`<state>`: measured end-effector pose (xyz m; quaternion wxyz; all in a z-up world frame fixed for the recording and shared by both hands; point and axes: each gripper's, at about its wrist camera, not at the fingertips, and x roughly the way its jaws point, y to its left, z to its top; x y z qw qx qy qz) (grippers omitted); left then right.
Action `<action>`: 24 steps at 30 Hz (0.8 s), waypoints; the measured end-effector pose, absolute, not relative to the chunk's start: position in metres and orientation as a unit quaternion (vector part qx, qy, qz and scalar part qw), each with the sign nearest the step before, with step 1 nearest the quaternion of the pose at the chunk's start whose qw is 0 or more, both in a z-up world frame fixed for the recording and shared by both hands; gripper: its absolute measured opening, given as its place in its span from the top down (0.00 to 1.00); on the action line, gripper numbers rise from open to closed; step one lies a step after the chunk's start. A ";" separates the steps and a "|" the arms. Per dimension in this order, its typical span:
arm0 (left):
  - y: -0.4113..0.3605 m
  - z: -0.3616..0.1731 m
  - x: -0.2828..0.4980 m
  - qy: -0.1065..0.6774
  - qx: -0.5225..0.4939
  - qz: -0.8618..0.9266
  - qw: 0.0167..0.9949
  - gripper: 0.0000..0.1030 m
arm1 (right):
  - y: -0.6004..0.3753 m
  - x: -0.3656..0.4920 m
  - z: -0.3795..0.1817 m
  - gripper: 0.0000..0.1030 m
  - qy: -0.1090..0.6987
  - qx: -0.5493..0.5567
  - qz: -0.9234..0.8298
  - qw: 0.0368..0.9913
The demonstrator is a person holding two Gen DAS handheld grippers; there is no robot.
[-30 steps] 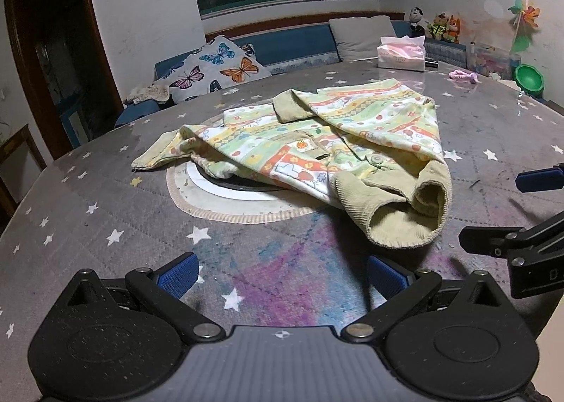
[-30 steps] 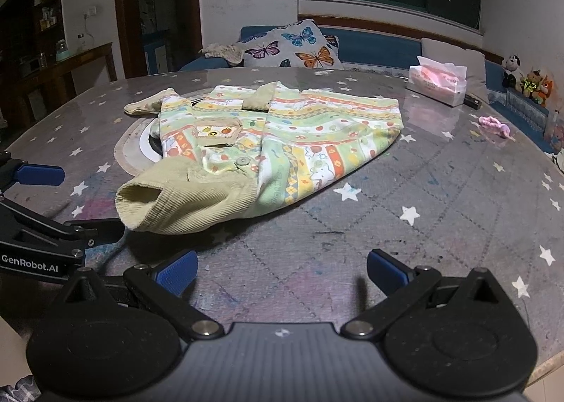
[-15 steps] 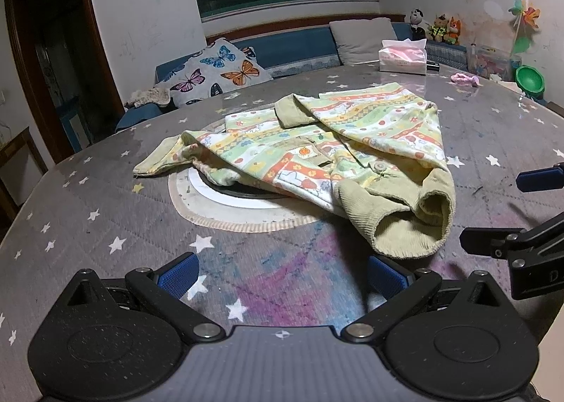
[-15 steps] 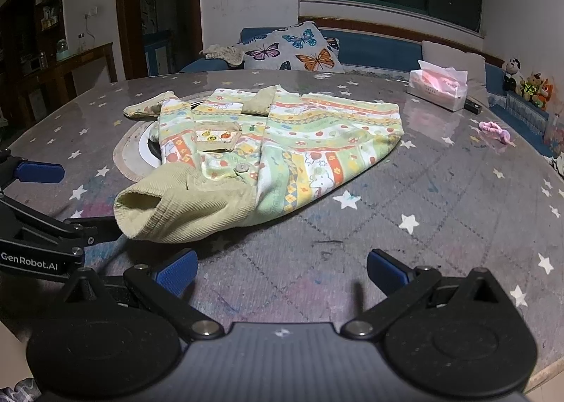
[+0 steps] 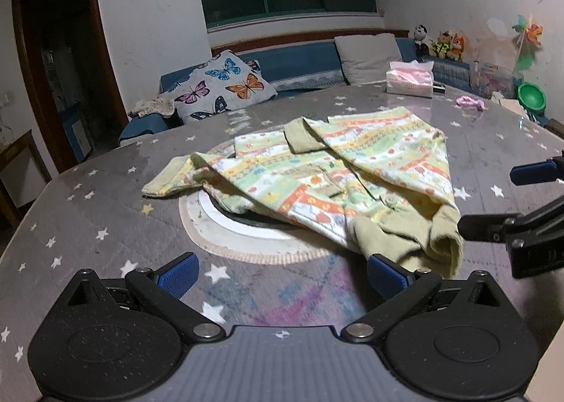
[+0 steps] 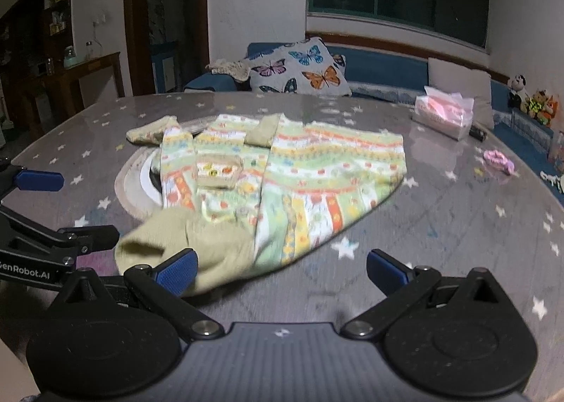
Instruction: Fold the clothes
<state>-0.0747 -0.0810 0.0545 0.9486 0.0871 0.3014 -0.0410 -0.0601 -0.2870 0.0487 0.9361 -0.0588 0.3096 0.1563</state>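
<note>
Clothes here mean one striped shirt (image 5: 338, 169) lying in the middle of my starry desk (image 5: 88, 225). My left tongs (image 5: 282, 271) and right tongs (image 6: 280, 269) hang wide and hold nothing, near its green cuff (image 6: 165, 243).

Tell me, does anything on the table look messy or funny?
Yes. The little jacket lies crooked and rumpled on the table, not folded yet. One sleeve sticks out to the side, and the green cuff near the grippers is bunched up. Nothing looks spilled or broken.
</note>
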 end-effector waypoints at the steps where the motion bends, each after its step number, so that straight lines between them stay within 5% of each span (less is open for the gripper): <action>1: -0.080 0.056 -0.072 0.300 0.087 -0.040 0.949 0.00 | -0.286 -0.056 0.051 0.01 0.308 -0.062 0.156 0.936; 15: -0.059 0.067 -0.014 0.299 0.075 -0.030 0.951 0.01 | -0.268 0.055 0.075 0.26 0.321 -0.059 0.156 0.932; 24: -0.047 0.064 0.024 0.315 0.046 -0.035 0.947 0.14 | -0.235 0.139 0.071 0.38 0.343 -0.078 0.176 0.919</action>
